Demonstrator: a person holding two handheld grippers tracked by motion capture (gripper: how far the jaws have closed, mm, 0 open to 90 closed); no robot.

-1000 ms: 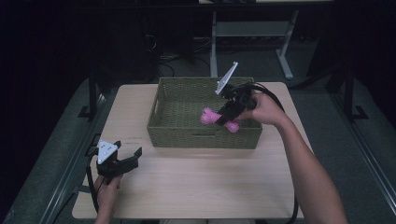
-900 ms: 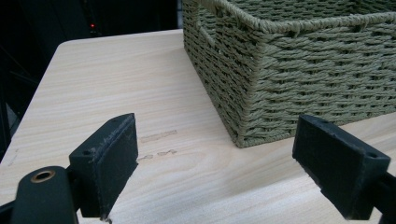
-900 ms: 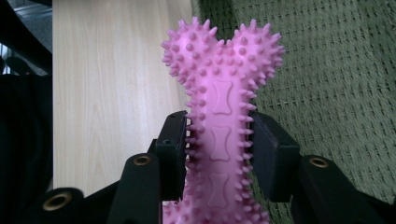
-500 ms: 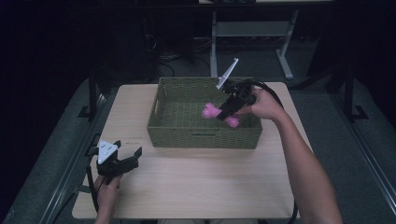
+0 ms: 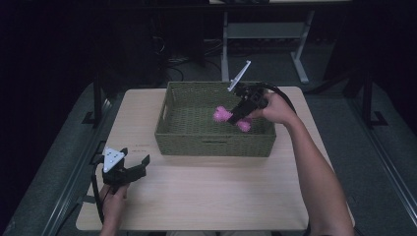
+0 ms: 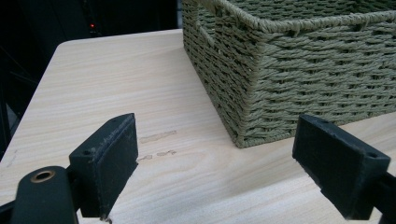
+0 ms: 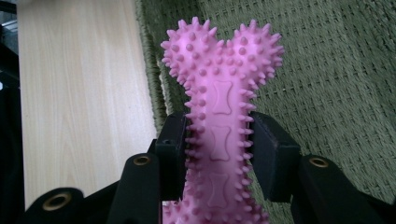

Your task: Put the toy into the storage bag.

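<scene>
Right gripper (image 7: 219, 154) jaws clamp pink bone (image 7: 222, 116) over basket (image 5: 215, 140), release pending; left gripper (image 5: 129, 169) jaws open, empty, resting on table (image 5: 211, 196).

The pink spiky rubber bone-shaped chew toy (image 7: 219, 135), with small bone shapes embossed along its shaft and two knobbed lobes at each end, is clamped by its shaft between the right tongs (image 5: 235, 118). It hangs above the floor of the olive-green woven rectangular basket (image 5: 196, 142), toward the basket's right side. The basket stands at the far middle of the tabletop (image 5: 206, 196).
</scene>
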